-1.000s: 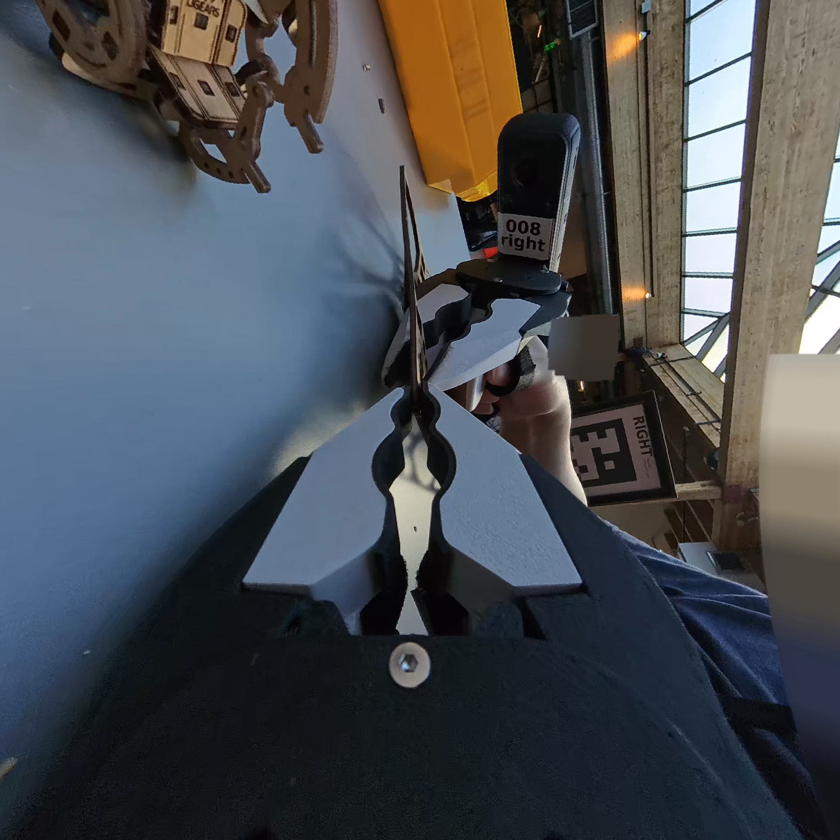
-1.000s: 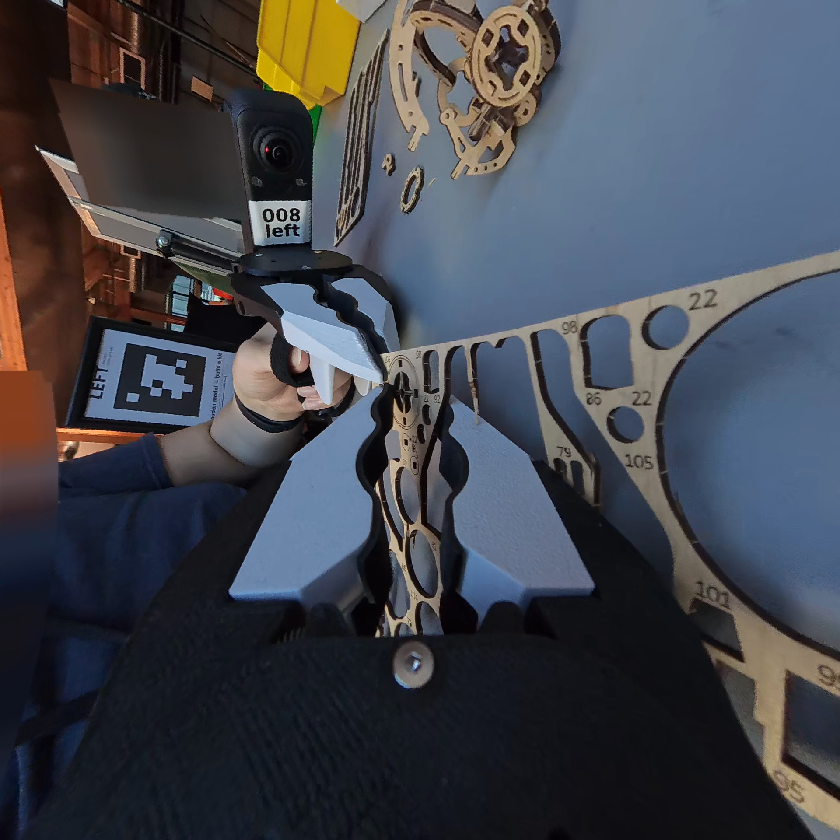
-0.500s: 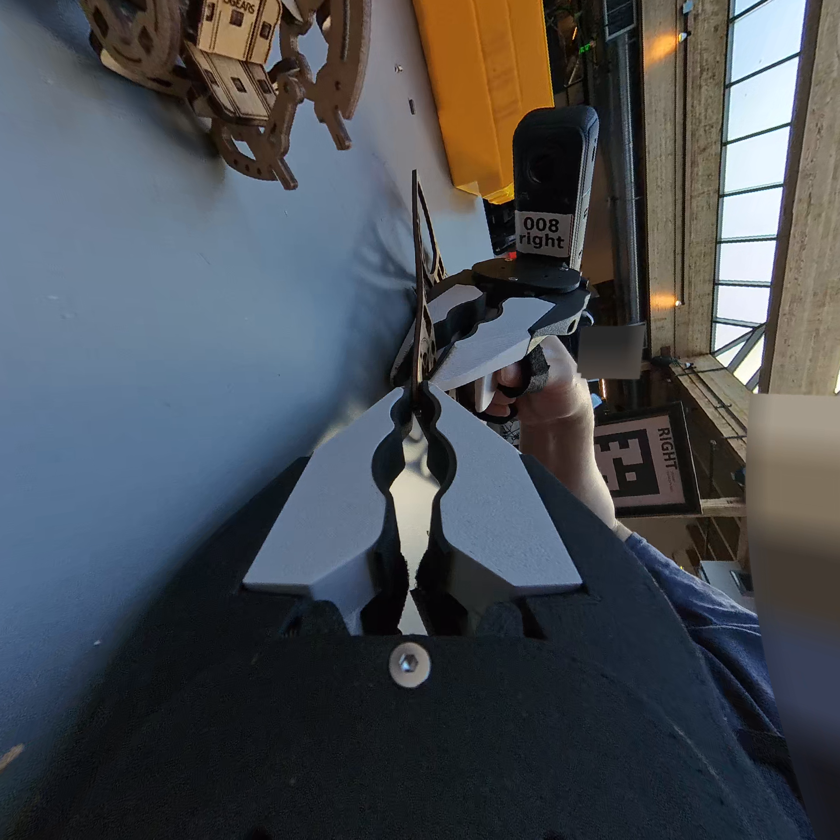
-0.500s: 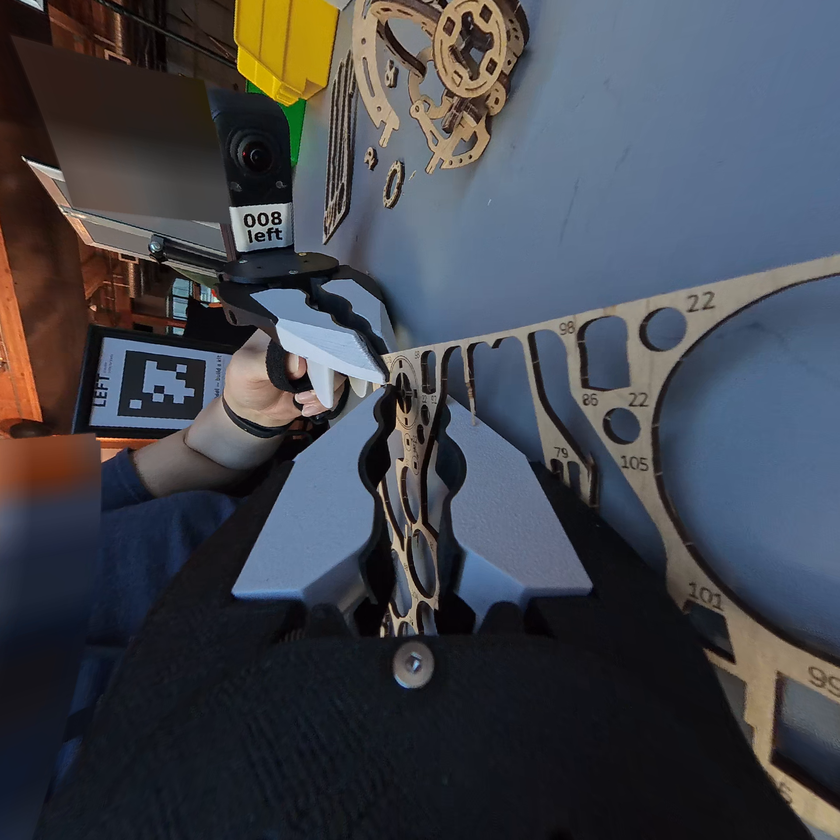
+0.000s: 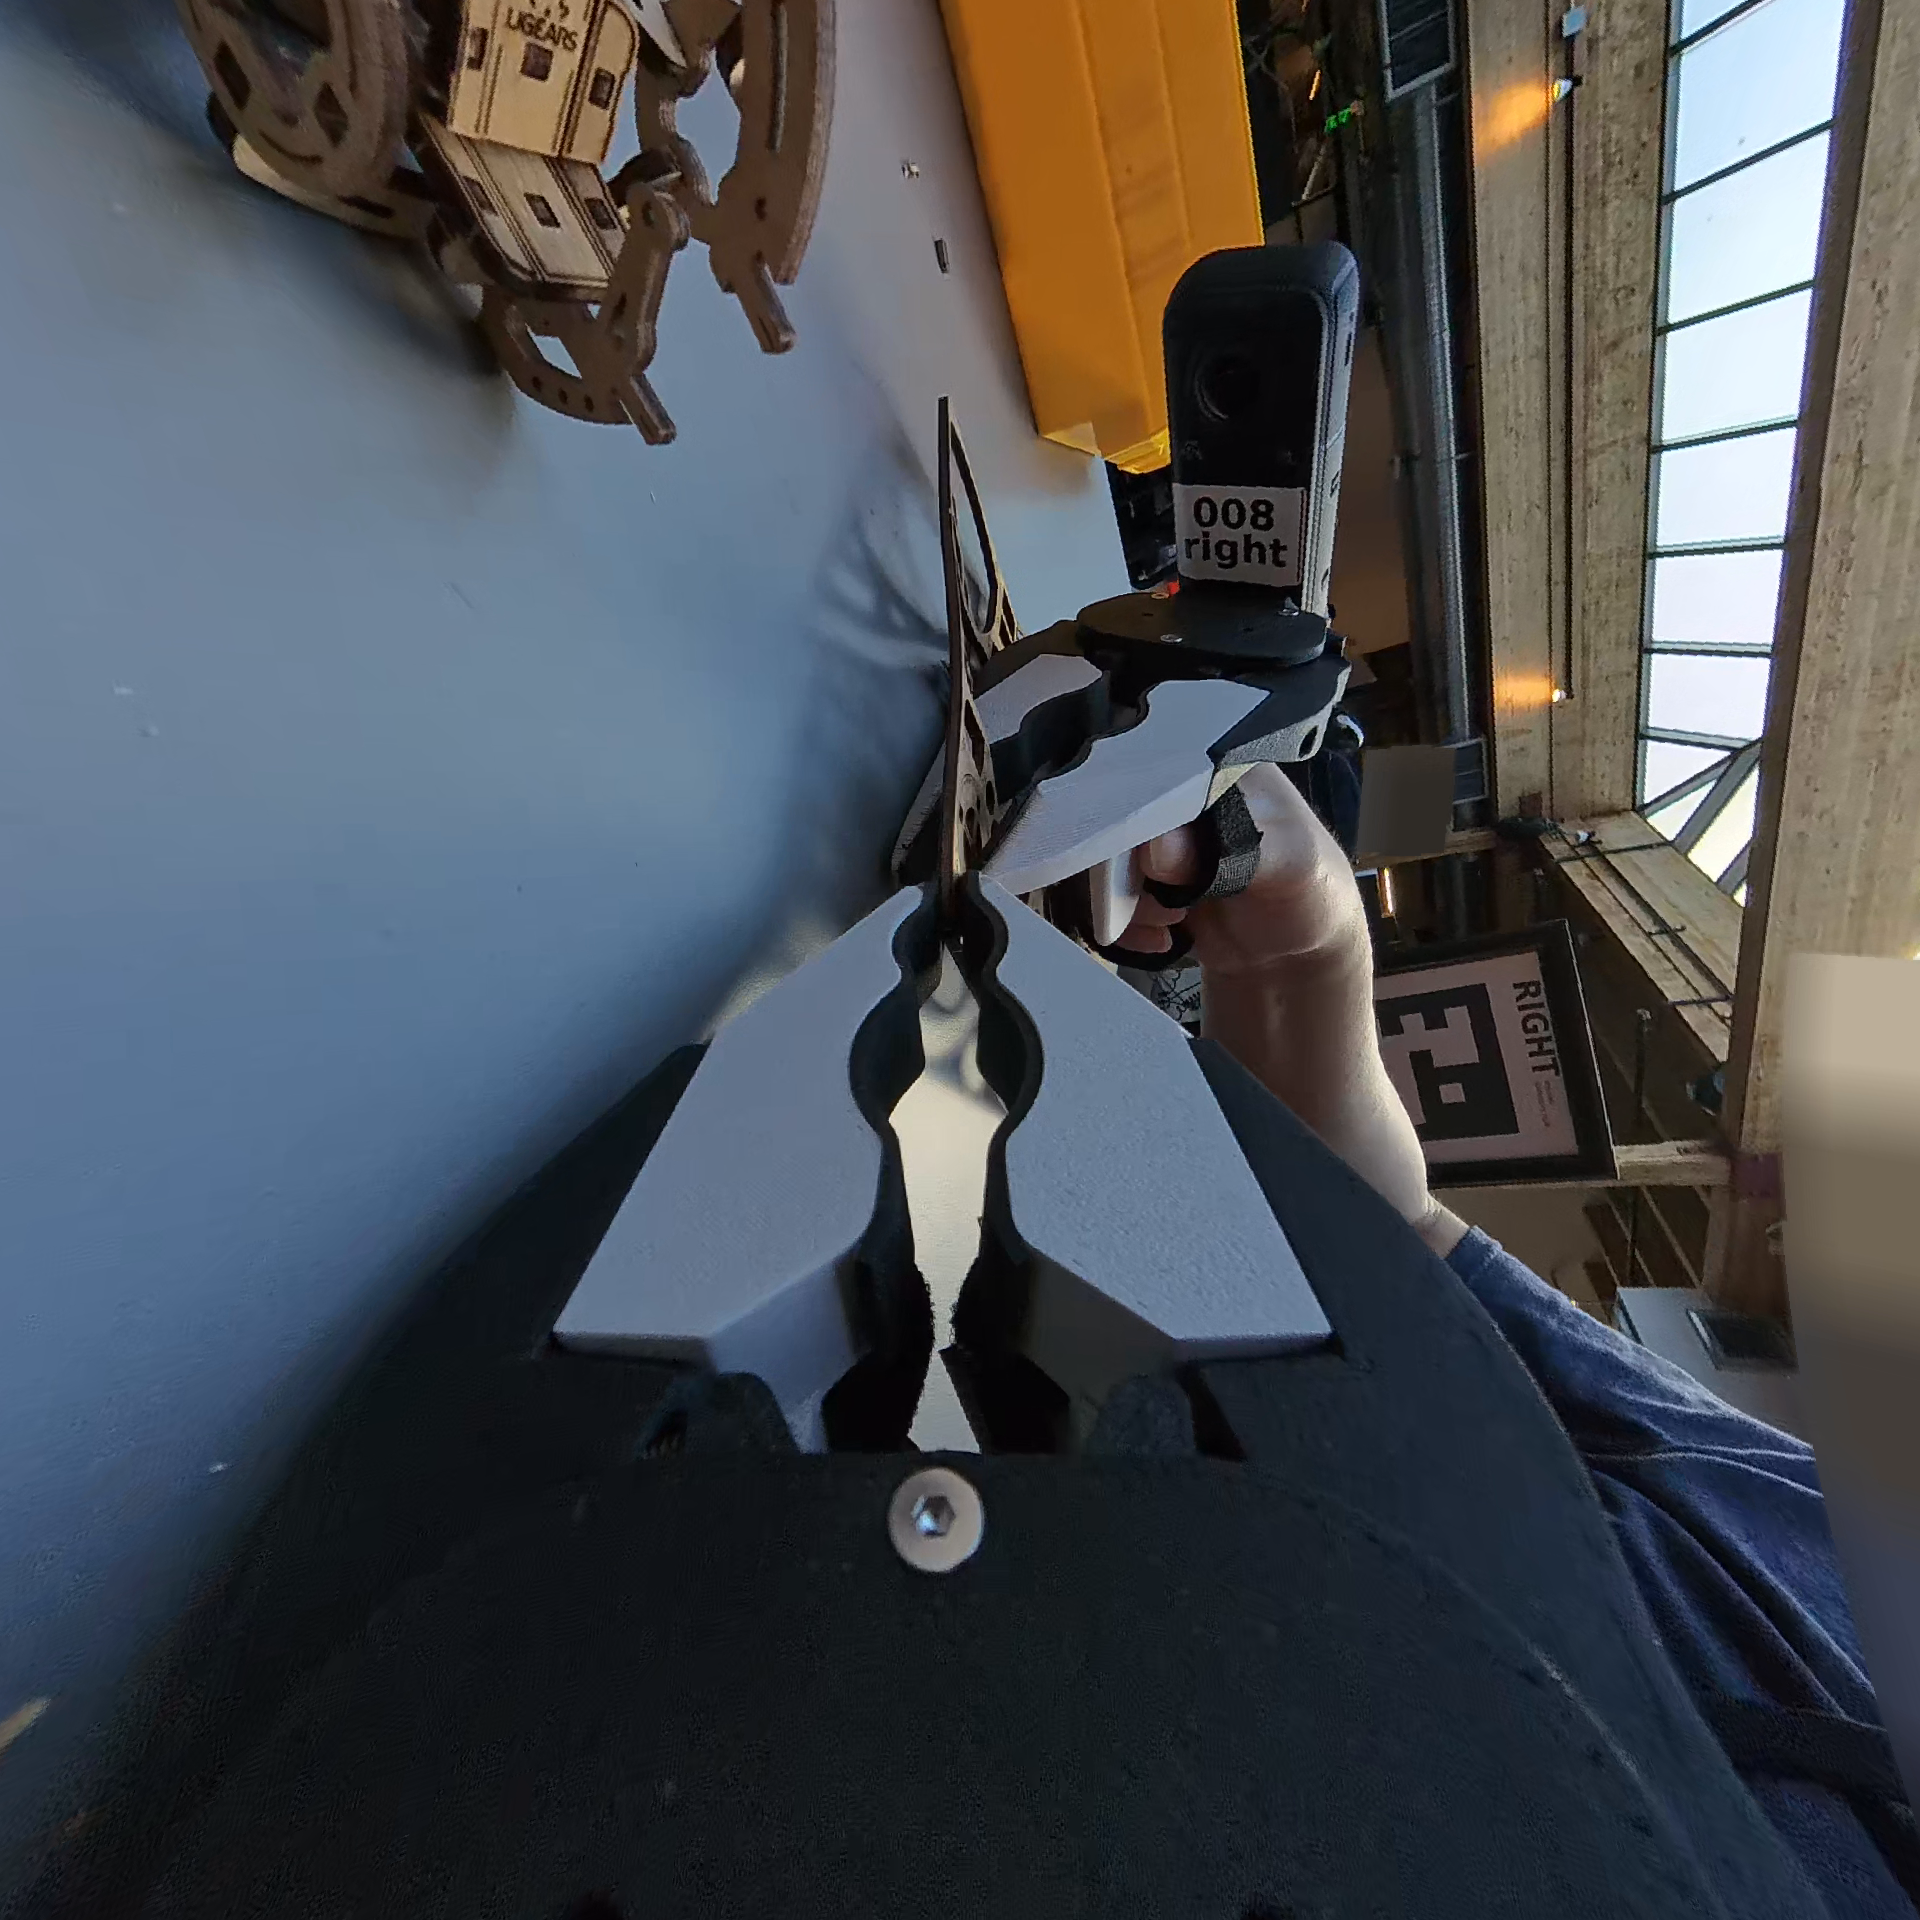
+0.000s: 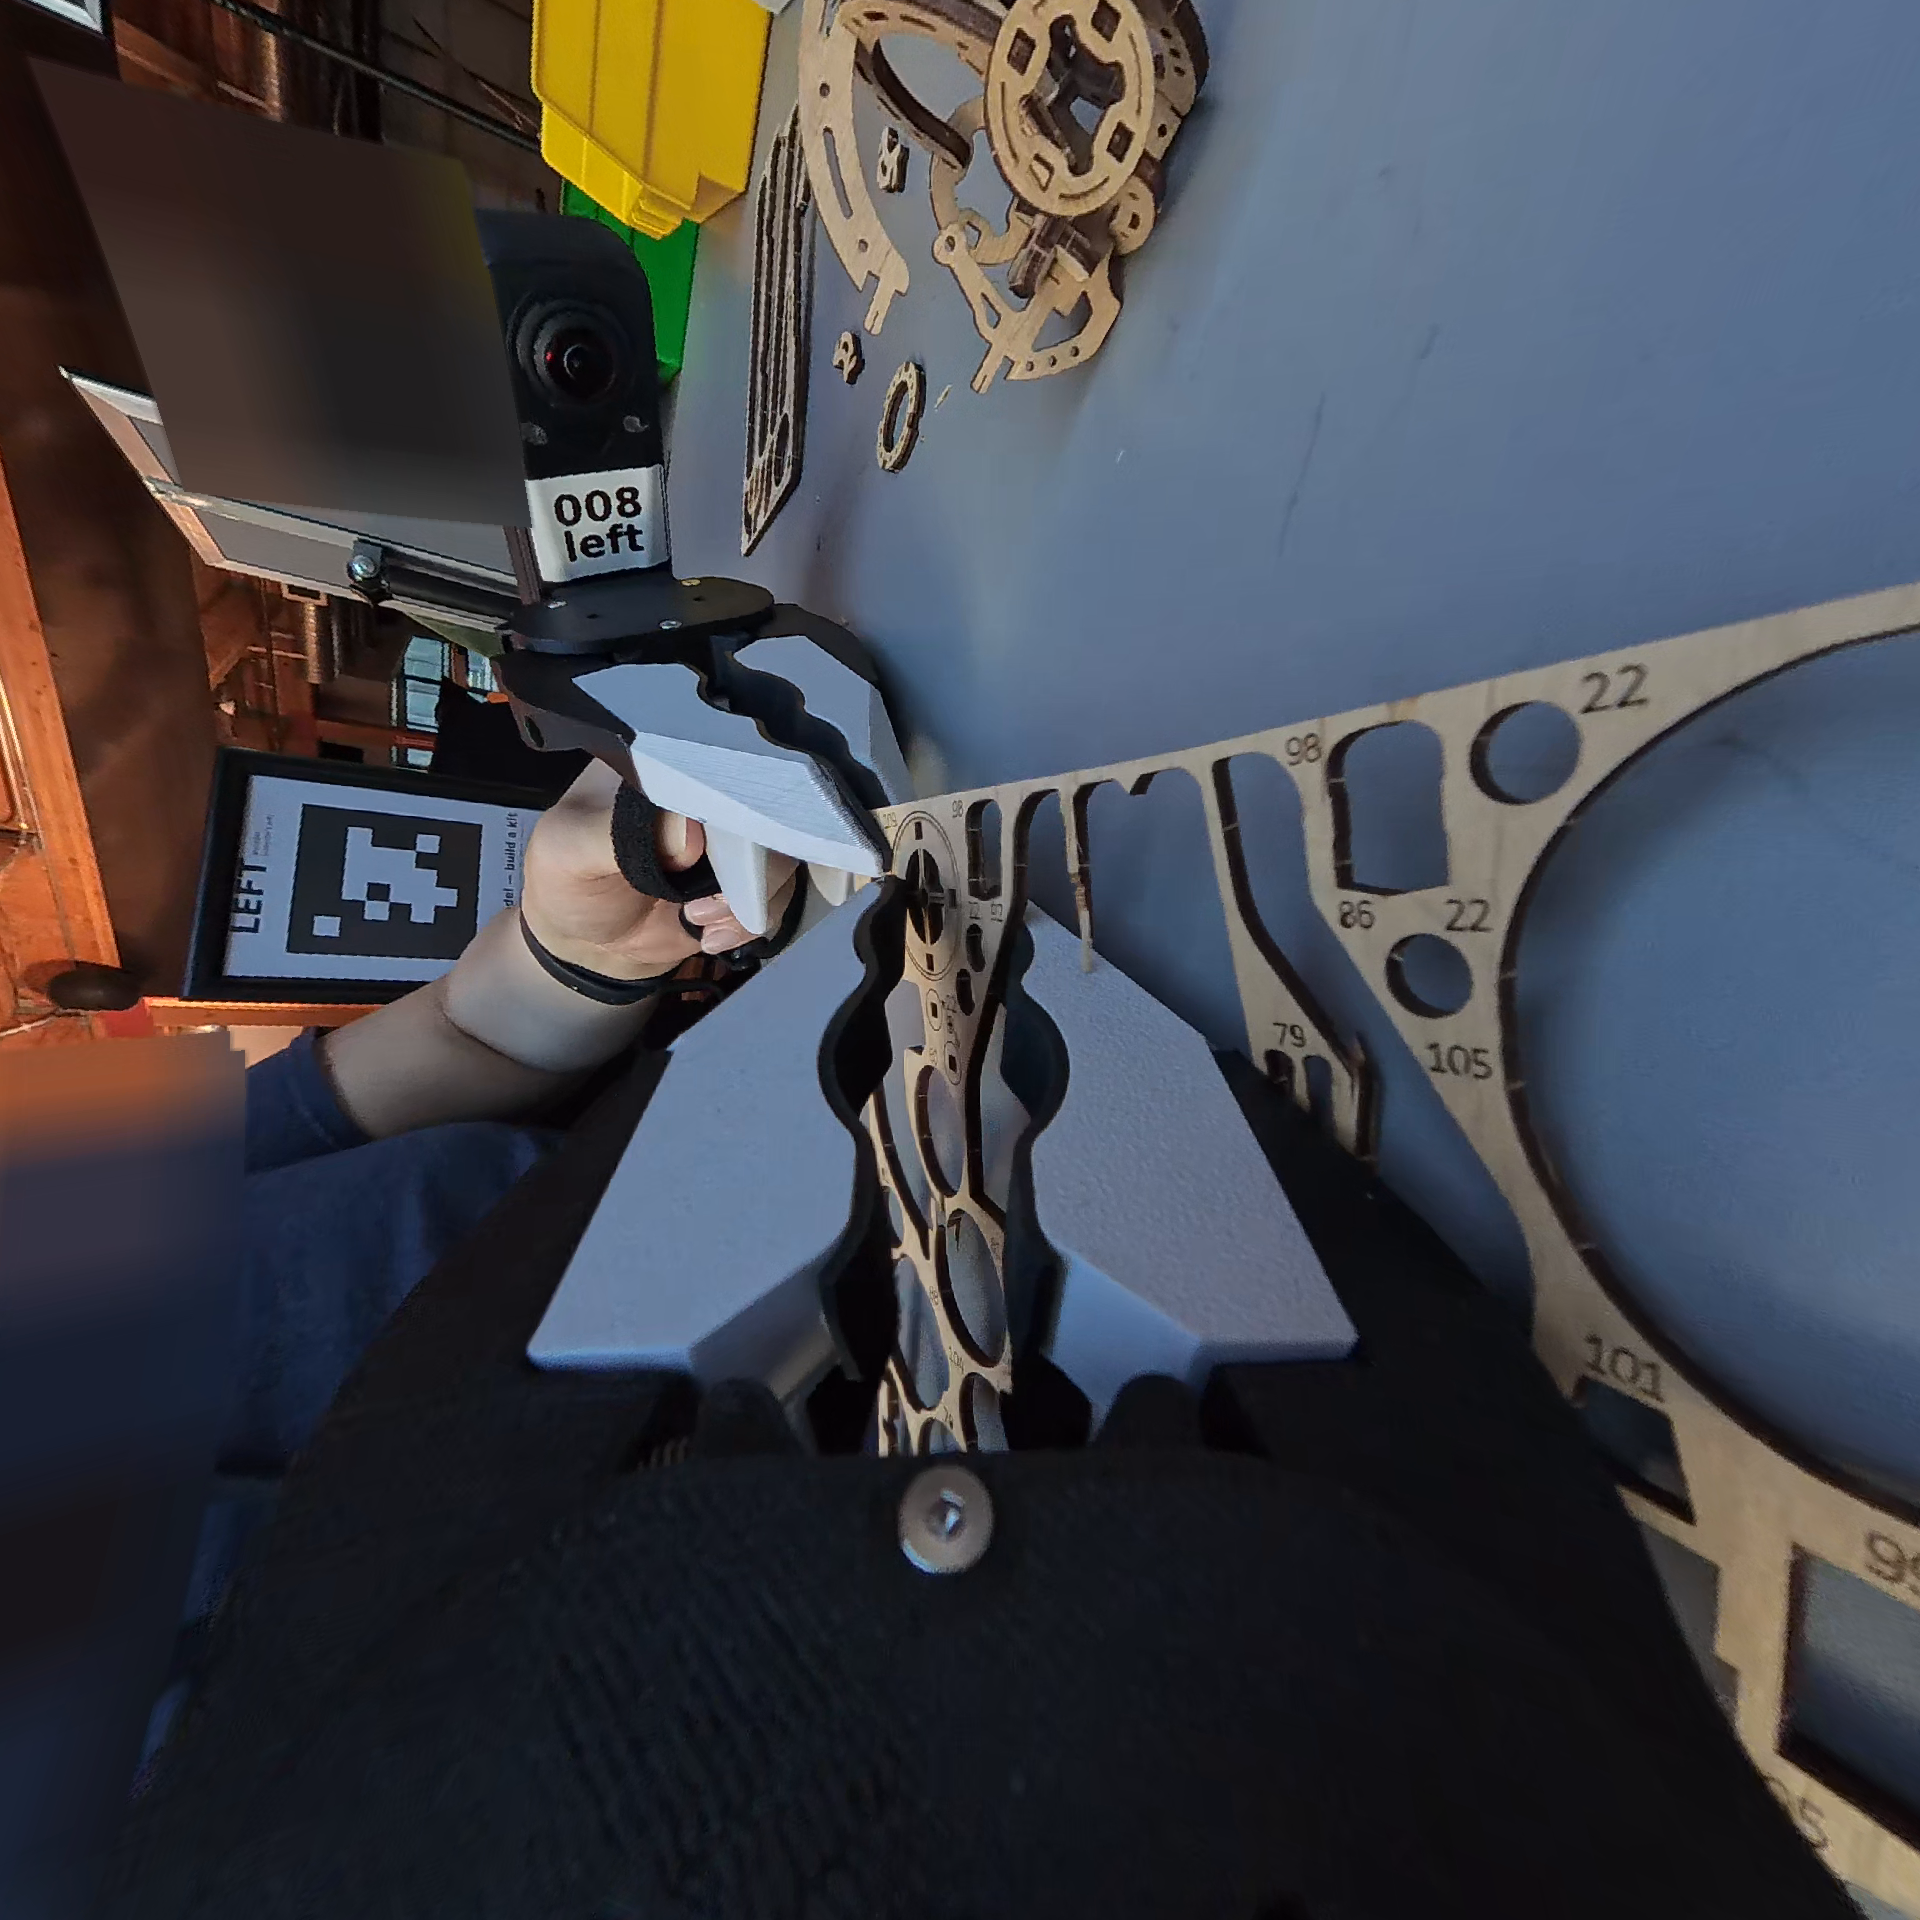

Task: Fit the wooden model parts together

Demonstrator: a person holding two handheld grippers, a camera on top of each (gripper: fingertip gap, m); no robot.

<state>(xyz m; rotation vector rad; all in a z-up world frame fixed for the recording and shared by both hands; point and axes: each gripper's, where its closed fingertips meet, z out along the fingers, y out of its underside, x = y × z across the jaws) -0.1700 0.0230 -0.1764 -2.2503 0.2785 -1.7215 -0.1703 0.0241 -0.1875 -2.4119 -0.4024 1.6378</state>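
A thin laser-cut wooden sheet (image 6: 1475, 873) with numbered cut-outs is held up over the grey table (image 6: 1455, 364). My right gripper (image 6: 951, 914) is shut on a perforated strip of it that runs between its fingers. My left gripper (image 5: 951, 899) is shut on the sheet's corner, and the sheet (image 5: 971, 644) appears edge-on there. In the right wrist view the left gripper (image 6: 883, 862) pinches a small round part at that corner. The right gripper (image 5: 951, 868) straddles the sheet just beyond my left fingertips. A partly assembled wooden model (image 5: 540, 156) lies on the table (image 5: 364, 727) and also shows in the right wrist view (image 6: 1049, 135).
A yellow bin (image 5: 1112, 187) stands at the table's far edge, also seen in the right wrist view (image 6: 644, 94). Another wooden sheet (image 6: 779, 343) and a small wooden ring (image 6: 899, 416) lie near the model. A person's hands (image 5: 1247, 914) (image 6: 592, 904) hold the grippers. My left and right fingertips are right by each other.
Both grippers keep their hold on the sheet. The pair has shifted slightly over the table, so the model and bin sit a little differently in both views.
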